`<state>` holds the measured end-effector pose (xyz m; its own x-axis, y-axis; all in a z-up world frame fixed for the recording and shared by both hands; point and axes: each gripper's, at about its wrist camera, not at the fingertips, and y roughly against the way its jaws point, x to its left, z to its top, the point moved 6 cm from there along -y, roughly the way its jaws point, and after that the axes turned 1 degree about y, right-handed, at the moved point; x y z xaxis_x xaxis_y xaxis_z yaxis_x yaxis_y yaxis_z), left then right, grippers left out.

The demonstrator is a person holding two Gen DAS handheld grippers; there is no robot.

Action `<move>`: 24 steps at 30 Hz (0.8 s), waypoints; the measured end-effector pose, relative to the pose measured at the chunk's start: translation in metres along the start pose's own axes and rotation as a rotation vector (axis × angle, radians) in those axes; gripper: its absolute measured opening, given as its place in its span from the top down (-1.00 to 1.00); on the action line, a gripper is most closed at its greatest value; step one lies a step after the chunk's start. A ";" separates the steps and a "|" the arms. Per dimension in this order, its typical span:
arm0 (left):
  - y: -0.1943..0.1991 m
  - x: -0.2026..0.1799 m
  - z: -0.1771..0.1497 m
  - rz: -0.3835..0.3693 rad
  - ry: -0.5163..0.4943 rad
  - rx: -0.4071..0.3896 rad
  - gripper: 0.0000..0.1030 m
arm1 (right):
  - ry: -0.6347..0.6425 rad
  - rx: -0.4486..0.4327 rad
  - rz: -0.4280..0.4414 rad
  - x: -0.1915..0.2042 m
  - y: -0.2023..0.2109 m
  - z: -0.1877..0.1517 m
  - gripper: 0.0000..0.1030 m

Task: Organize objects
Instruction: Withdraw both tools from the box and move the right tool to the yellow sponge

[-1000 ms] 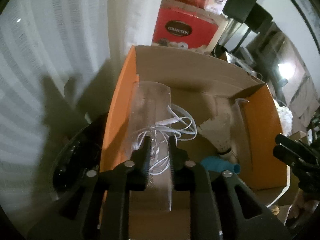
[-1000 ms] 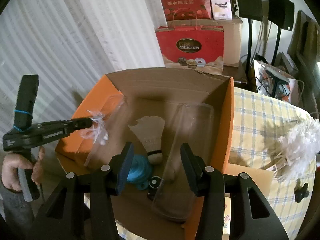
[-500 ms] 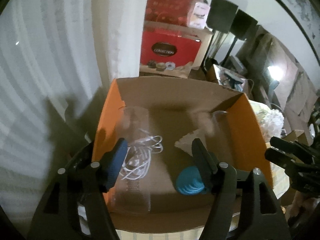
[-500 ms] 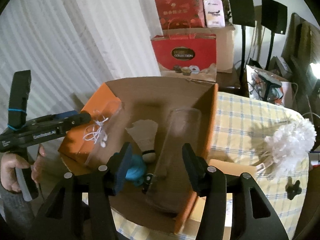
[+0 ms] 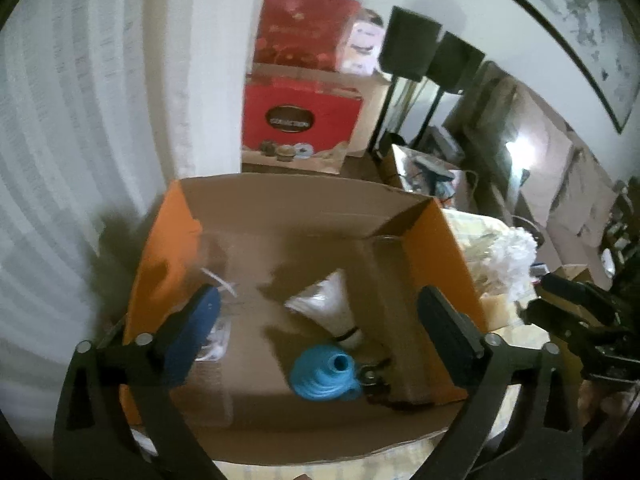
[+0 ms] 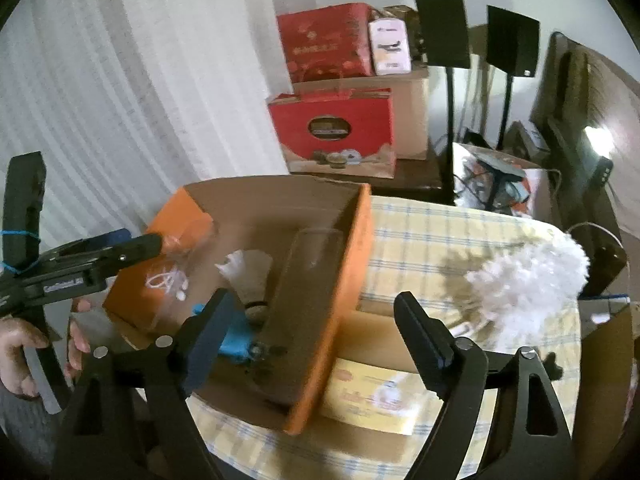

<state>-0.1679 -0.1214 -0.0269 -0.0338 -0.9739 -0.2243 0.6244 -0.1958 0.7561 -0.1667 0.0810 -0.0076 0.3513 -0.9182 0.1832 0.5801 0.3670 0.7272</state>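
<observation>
An orange cardboard box (image 5: pixel 444 240) (image 6: pixel 352 248) stands on the checked table. Inside lie a white shuttlecock (image 5: pixel 324 304) (image 6: pixel 244 268), a blue funnel-like piece (image 5: pixel 324 372) (image 6: pixel 232 340), a clear tube with a white cable (image 5: pixel 216 332) (image 6: pixel 168 280) at the left, and another clear tube (image 5: pixel 384 280) (image 6: pixel 312 264) at the right. My left gripper (image 5: pixel 316 336) is open and empty above the box's near edge. My right gripper (image 6: pixel 312 332) is open and empty over the box's right wall. The left gripper also shows in the right wrist view (image 6: pixel 156 244).
A white fluffy duster (image 6: pixel 532 276) (image 5: pixel 512 256) lies on the table right of the box. A flat yellow packet (image 6: pixel 372 400) lies beside the box. Red gift boxes (image 6: pixel 332 132) and black stands (image 6: pixel 444 32) are behind. A white curtain (image 5: pixel 80 120) hangs at the left.
My left gripper opened, let go of the cable tube, which now lies in the box, and pulled back and up. My right gripper drew back to the right and opened wider.
</observation>
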 end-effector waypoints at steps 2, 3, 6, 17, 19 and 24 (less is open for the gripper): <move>-0.001 -0.010 -0.001 -0.014 -0.014 0.000 -0.98 | -0.014 -0.005 -0.012 -0.011 0.006 -0.002 -0.66; -0.001 -0.016 -0.001 -0.020 -0.023 0.000 -0.99 | -0.020 -0.008 -0.018 -0.014 0.009 -0.002 -0.67; -0.003 -0.033 -0.004 -0.047 -0.045 0.006 -1.00 | -0.033 -0.019 -0.043 -0.029 0.019 -0.005 -0.67; -0.013 -0.089 -0.018 -0.112 -0.096 0.020 -1.00 | -0.095 -0.016 -0.110 -0.080 0.041 -0.029 -0.68; -0.013 -0.097 -0.020 -0.123 -0.103 0.019 -1.00 | -0.102 -0.013 -0.113 -0.084 0.042 -0.034 -0.68; -0.016 -0.111 -0.024 -0.145 -0.106 0.024 -1.00 | -0.119 0.014 -0.096 -0.088 0.034 -0.050 -0.68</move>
<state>-0.1556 -0.0079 -0.0290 -0.2047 -0.9417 -0.2672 0.5882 -0.3365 0.7354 -0.1409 0.1818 -0.0319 0.2045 -0.9606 0.1885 0.5961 0.2749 0.7544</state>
